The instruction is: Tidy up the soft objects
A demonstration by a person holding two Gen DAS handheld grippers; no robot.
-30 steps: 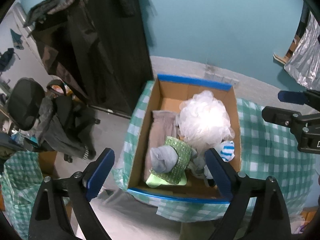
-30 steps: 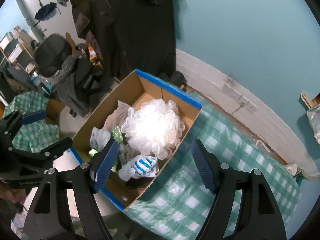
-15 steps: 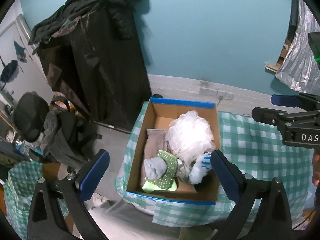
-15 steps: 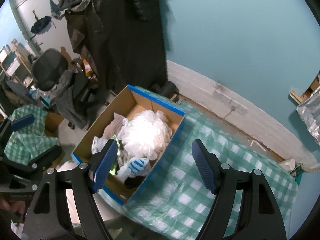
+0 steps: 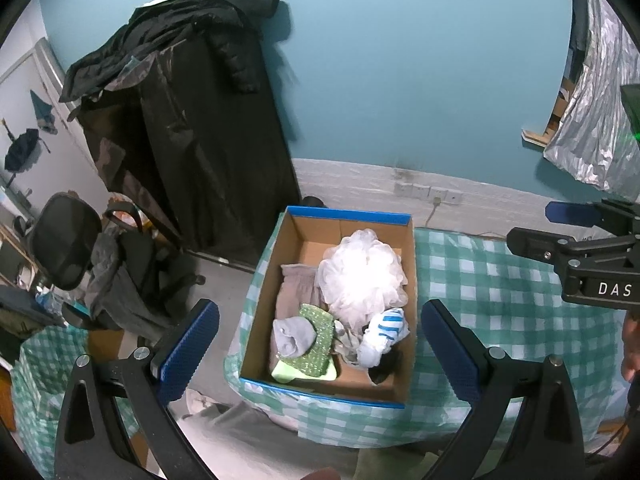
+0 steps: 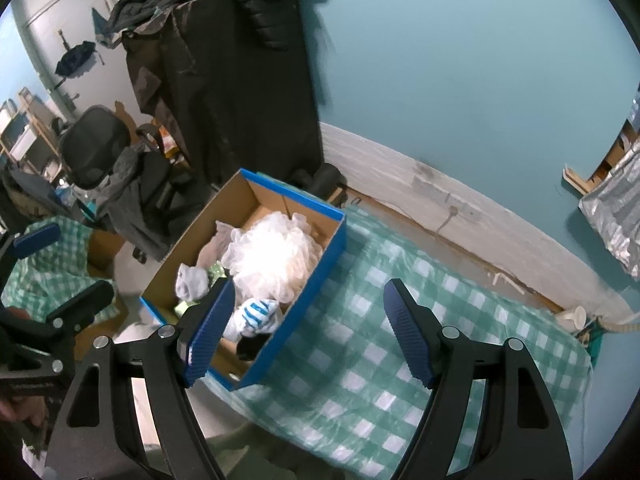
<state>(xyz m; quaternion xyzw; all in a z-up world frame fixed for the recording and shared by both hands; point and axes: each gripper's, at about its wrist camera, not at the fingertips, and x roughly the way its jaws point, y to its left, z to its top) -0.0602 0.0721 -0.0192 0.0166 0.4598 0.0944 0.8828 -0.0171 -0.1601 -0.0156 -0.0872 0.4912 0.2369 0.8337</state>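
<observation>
The cardboard box (image 5: 412,272) sits in the middle of the frame on the green checked cloth (image 5: 500,280). Inside are a white puffy sponge (image 5: 360,276), a striped sock (image 5: 386,326) and a gray sock (image 5: 292,336). The left gripper (image 5: 320,344) and right gripper (image 6: 308,324) both have jaws wide apart, holding nothing

box (image 5: 412,264): brown matt cardboard, glossy blue rim tape | bath pouf (image 5: 362,276): white frothy mesh netting | sponge cloth (image 5: 318,338): green, rough glittery weave | sock (image 5: 384,334): soft knit, blue-white stripes | tablecloth (image 5: 500,300): smooth checked plastic sheet | left gripper (image 5: 318,346) pads: blue ribbed rubber; arms matt black plastic
</observation>
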